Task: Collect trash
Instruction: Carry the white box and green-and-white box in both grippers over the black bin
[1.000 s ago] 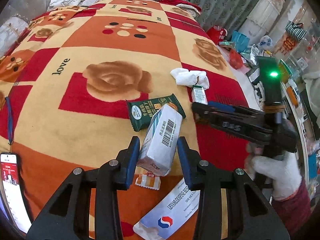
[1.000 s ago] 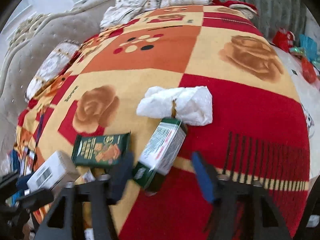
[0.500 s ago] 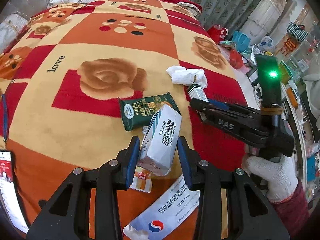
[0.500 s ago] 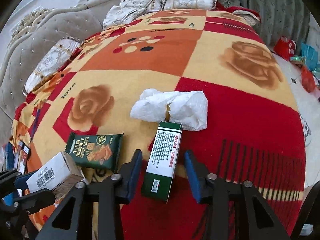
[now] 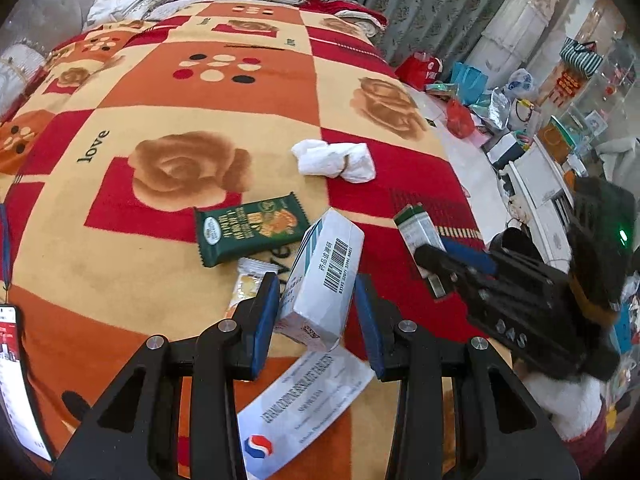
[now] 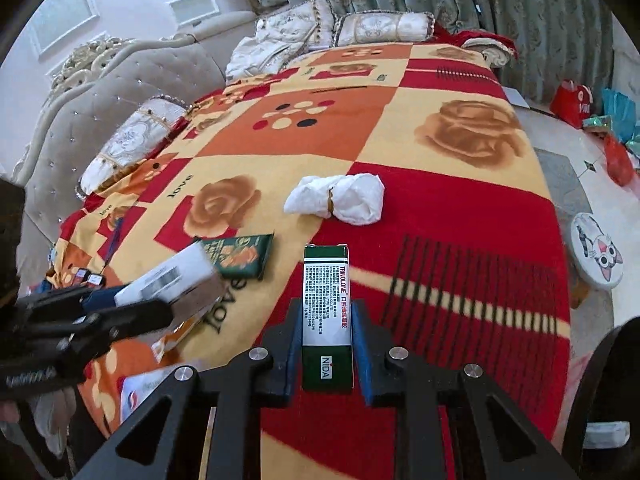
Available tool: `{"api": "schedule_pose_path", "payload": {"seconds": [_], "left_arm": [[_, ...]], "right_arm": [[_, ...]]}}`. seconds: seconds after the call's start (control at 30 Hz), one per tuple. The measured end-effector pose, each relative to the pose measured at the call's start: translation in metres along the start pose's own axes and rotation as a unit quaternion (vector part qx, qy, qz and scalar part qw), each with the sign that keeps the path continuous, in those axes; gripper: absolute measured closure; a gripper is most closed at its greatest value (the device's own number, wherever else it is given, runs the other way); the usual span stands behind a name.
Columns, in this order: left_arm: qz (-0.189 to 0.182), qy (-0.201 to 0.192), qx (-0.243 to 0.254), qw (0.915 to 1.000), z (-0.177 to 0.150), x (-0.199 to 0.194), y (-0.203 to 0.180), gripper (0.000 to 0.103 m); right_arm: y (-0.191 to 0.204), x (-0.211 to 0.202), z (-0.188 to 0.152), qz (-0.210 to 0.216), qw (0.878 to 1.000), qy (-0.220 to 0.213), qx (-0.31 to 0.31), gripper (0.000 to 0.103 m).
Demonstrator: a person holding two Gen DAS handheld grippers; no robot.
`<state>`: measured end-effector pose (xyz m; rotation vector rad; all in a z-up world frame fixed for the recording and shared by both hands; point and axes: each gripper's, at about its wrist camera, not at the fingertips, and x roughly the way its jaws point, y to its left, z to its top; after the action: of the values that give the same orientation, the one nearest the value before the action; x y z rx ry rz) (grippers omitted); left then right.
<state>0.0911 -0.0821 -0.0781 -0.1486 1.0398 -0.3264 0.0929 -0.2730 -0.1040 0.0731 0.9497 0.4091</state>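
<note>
Tongs both clamped — left tongs (image 5: 316, 312) apparently on white box (image 5: 326, 276) (lifted), right tongs (image 6: 326, 354) on green-white carton (image 6: 327, 312).

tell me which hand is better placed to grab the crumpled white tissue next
Right, though both are loaded: the right gripper, shut on the green box, points at the tissue just beyond it; the left gripper holds the white carton.

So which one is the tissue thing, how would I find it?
Look at the big rose-patterned blanket on the bed. On the red square beyond the green-and-white medicine box lies a crumpled white tissue wad. It alone is soft, plain white, and cinched by a band.
</note>
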Motion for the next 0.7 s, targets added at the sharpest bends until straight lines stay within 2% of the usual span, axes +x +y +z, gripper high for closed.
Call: {"api": "schedule_pose_path", "payload": {"seconds": [0.7], "left_arm": [[-0.011,-0.016,0.055,0.9983,0.002,-0.004,-0.074,0.066]], "right_arm": [[-0.036,-0.068,-0.028,-0.031,0.998,-0.048,0.026,0.081]]}}
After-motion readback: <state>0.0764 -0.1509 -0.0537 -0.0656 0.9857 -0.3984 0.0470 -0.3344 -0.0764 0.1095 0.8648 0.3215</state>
